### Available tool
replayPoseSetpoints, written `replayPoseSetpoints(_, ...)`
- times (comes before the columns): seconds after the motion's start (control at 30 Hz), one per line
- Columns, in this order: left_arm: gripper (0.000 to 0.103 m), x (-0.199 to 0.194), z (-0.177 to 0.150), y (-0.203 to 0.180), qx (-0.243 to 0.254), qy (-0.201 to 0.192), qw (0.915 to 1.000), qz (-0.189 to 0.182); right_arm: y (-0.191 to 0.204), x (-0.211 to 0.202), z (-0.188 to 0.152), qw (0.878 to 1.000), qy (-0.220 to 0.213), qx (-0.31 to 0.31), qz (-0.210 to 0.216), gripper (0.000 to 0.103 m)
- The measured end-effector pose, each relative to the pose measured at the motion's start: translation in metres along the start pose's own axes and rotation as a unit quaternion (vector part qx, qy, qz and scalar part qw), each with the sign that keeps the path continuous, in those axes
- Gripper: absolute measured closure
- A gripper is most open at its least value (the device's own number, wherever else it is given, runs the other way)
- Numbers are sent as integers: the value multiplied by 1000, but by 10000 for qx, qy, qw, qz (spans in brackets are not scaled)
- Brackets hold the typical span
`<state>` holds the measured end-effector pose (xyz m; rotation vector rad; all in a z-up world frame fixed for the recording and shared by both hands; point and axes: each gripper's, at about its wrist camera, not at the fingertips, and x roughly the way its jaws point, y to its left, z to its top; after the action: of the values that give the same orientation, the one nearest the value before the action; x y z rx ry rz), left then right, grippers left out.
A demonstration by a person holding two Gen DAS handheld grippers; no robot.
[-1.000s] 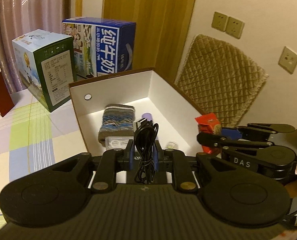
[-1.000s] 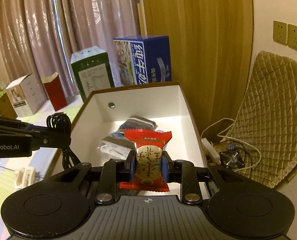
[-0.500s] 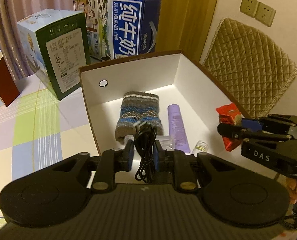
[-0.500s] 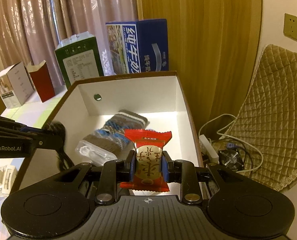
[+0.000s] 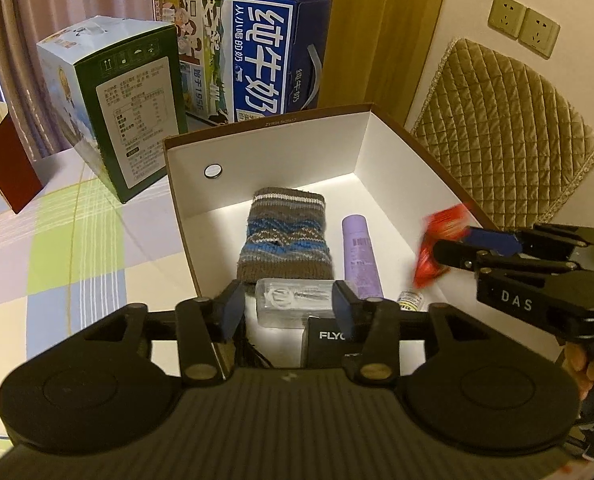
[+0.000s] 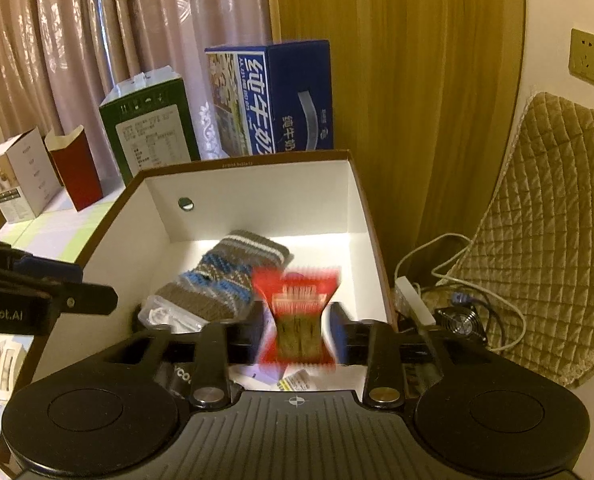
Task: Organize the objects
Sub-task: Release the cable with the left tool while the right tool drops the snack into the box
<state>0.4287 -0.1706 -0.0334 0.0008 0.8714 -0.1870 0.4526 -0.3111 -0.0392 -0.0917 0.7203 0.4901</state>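
Snack packet [image 6: 297,312] between parted right gripper [image 6: 297,330]

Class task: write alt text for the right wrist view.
The right tool, jaws just opened, lets a blurred red snack packet drop into a white-lined box holding a striped knit sock; cartons stand behind.

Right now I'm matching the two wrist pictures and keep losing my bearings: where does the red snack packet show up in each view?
Left wrist view: the red snack packet is at the right edge, blurred, by the tips of the right gripper, over the box's right wall.
Right wrist view: the packet is bottom centre, blurred, between the parted jaws.
Shared landmark: the striped knitted sock lying in the white box.
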Motion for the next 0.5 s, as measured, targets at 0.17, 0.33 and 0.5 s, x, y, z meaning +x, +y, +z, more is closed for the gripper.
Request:
replayPoseSetpoints(0.17,38,-7,-2,1,-42,-66,10000,-38,1,-8,0,9999,-121,24,7,39)
replayPoseSetpoints(0.33,21,-20,-6,3,-132,-127,9998,-83,1,-20,-7,9998,-83,172,83,30)
replayPoseSetpoints(0.5,12,-36,-15,7,-300,-134,9993,-152,5,-36,-17,9993,-57,334,181,16)
